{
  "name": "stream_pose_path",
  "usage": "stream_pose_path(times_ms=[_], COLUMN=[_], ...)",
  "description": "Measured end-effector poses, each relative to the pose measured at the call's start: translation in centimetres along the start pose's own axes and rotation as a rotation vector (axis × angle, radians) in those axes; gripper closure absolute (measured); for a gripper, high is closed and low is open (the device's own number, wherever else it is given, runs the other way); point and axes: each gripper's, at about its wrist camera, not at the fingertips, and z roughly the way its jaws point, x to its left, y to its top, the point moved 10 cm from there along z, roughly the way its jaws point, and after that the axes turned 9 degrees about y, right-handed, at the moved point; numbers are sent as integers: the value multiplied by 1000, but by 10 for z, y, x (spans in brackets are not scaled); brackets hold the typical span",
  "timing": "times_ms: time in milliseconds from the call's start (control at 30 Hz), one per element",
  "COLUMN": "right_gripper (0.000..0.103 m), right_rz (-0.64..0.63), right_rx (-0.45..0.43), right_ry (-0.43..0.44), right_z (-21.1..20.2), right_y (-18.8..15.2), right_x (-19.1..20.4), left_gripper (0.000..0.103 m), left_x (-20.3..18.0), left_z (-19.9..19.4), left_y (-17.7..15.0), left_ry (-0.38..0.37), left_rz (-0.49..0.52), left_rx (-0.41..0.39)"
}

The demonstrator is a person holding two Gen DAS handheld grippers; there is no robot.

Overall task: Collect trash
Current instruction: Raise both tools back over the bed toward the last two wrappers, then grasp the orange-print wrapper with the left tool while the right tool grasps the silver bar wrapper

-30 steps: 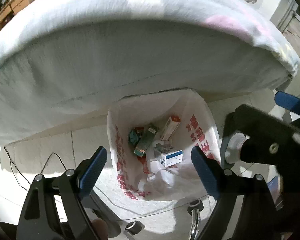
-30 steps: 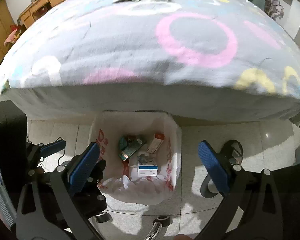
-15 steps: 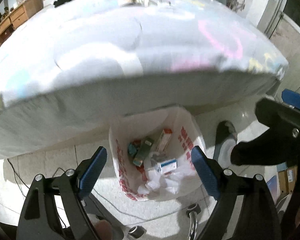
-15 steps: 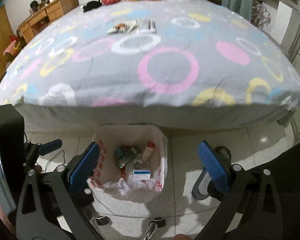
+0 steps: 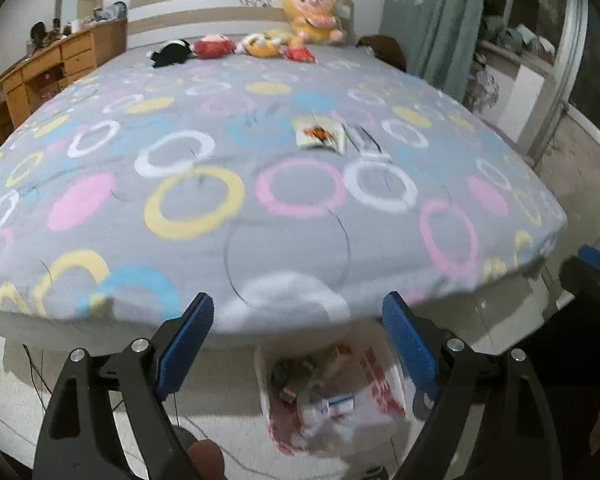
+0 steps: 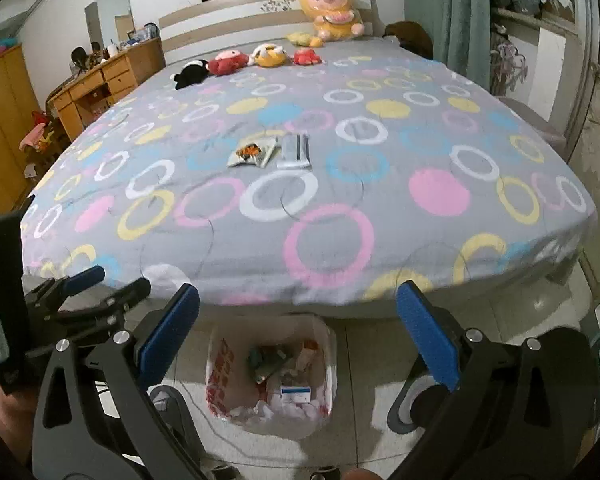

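Wrappers [image 6: 256, 152] lie on bed; both grippers [image 5: 298, 344] [image 6: 298, 328] gape empty.

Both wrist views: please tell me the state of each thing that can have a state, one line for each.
Left gripper: open, holding nothing.
Right gripper: open, holding nothing.
Trash bag: open on the floor by the bed, partly filled with boxes and paper.
Orange-printed wrapper: lying flat on the bed, not collected.
White wrapper: lying flat beside it, not collected.

The left hand-held gripper [image 5: 298, 344] and right hand-held gripper [image 6: 298, 338] are side by side, each with its 2 fingers spread wide, gripping nothing.
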Motion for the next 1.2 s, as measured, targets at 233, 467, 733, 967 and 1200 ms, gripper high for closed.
stream_pose_path(times_ms=[233, 467, 733, 967, 1200], right_gripper=[7, 7, 7, 7, 7], right_rz=[-20, -21, -19, -25, -35], right_rx=[-16, -12, -5, 3, 33], right_ry=[9, 25, 13, 4, 8], right_z=[-3, 9, 42, 77, 116], right_y=[24, 54, 91, 122, 135], right_x=[4, 7, -6, -22, -31], left_gripper=[19, 19, 19, 19, 19], left_x=[26, 29, 11, -11, -20], left_z=[5, 17, 44, 81, 120], left_y=[31, 60, 98, 126, 141], left_ry=[19, 20, -10, -8, 3], left_rz=[-57, -30, -13, 50, 75], left_rx=[-32, -61, -66, -44, 7])
